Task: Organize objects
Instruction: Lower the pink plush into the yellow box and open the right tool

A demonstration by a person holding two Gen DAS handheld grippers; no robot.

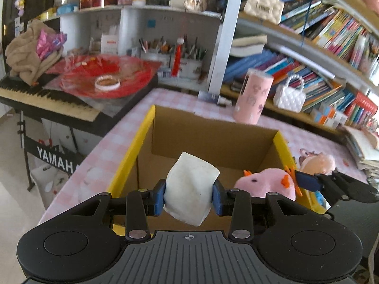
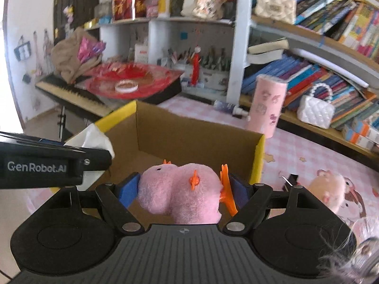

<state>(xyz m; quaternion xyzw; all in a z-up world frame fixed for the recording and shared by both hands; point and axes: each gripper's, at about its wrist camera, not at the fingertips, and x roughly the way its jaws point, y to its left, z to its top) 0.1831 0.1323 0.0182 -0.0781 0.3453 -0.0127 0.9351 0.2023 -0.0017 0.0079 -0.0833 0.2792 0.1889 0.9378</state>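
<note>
**Both grippers loaded over the box**

While I held both tools above the cardboard box (image 1: pixel 213 139), each was clamped on something. Farthest left, beyond the table edge, a keyboard (image 1: pixel 47 99) stood on its stand with a red wrapped platter (image 1: pixel 106 75) lying on top. My left gripper (image 1: pixel 190 195) had its blue pads pressed against the two sides of a white soft block (image 1: pixel 189 187), which hung tilted, one corner pointing down, over the near part of the open box. Just to its right, my right gripper (image 2: pixel 183 189) gripped a pink plush toy (image 2: pixel 180 191) with orange fins, squeezed between its pads and also held over the box's near edge. The box itself, yellow along its rims, sat on the pink checked tablecloth (image 1: pixel 113 146). Behind it stood a pink cylinder (image 1: pixel 253 97), upright, and beside that a small white handbag (image 1: pixel 290 97) on the lower shelf. Farther right on the cloth lay a peach plush animal (image 2: pixel 329 191), apart from the box.
</note>
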